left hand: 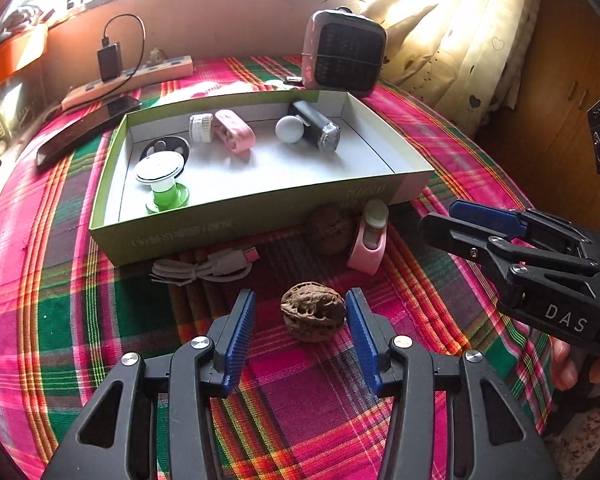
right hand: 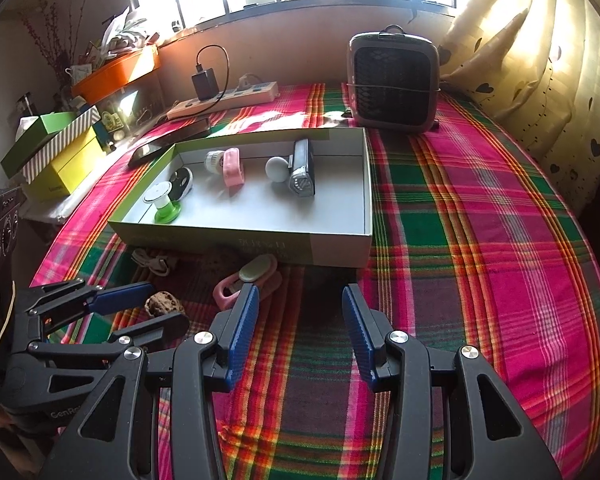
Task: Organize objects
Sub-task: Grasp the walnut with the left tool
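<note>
A plaid cloth (right hand: 480, 240) covers the surface, broad and bare toward three o'clock in the right wrist view. The shallow cardboard box (left hand: 236, 216) at twelve o'clock holds a green-based spool (left hand: 162, 184), a pink clip (left hand: 234, 130), a white ball (left hand: 289, 129) and a dark flashlight (left hand: 316, 126). Before its near wall lie a white cable (left hand: 204, 268), a pink dispenser (left hand: 370, 240) and two wrinkled walnuts. The left tool (left hand: 300, 312) stands spread around the nearer walnut (left hand: 313, 314), pads not touching. The right tool (right hand: 300, 320) is spread, empty.

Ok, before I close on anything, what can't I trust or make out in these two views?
- Second walnut: in shadow against the box, left wrist view; barely discernible in the right wrist view.
- Box lettering: too blurred to read, both views.
- Near walnut: right wrist view, partly hidden by the left gripper.
- Cable: dim.
</note>
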A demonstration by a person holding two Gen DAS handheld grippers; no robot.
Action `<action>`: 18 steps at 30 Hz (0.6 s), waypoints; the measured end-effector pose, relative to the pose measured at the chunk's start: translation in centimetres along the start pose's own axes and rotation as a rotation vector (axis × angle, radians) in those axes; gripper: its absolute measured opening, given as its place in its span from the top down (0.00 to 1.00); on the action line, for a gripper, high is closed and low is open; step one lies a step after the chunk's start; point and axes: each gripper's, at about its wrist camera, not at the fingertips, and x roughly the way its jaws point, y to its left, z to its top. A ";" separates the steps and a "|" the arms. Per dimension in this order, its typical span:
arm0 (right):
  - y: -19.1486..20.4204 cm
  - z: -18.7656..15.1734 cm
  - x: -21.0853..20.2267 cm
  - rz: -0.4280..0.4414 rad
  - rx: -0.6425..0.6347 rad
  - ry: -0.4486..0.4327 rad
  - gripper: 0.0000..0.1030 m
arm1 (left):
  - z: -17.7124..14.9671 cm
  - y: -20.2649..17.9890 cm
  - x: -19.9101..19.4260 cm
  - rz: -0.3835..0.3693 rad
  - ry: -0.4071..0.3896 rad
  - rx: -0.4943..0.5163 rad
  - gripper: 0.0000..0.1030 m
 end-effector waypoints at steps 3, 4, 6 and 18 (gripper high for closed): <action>0.0 0.0 0.1 0.004 -0.001 0.003 0.56 | 0.1 -0.1 0.1 0.002 -0.001 0.005 0.56; 0.1 0.0 0.2 0.005 -0.002 0.005 0.56 | 0.1 -0.1 0.1 0.003 -0.001 0.005 0.56; 0.2 0.0 0.3 0.006 -0.002 0.009 0.56 | 0.1 -0.1 0.1 0.002 -0.003 0.009 0.56; 1.1 0.0 0.8 0.012 -0.017 0.023 0.56 | 0.0 0.5 -0.1 0.007 -0.010 -0.004 0.70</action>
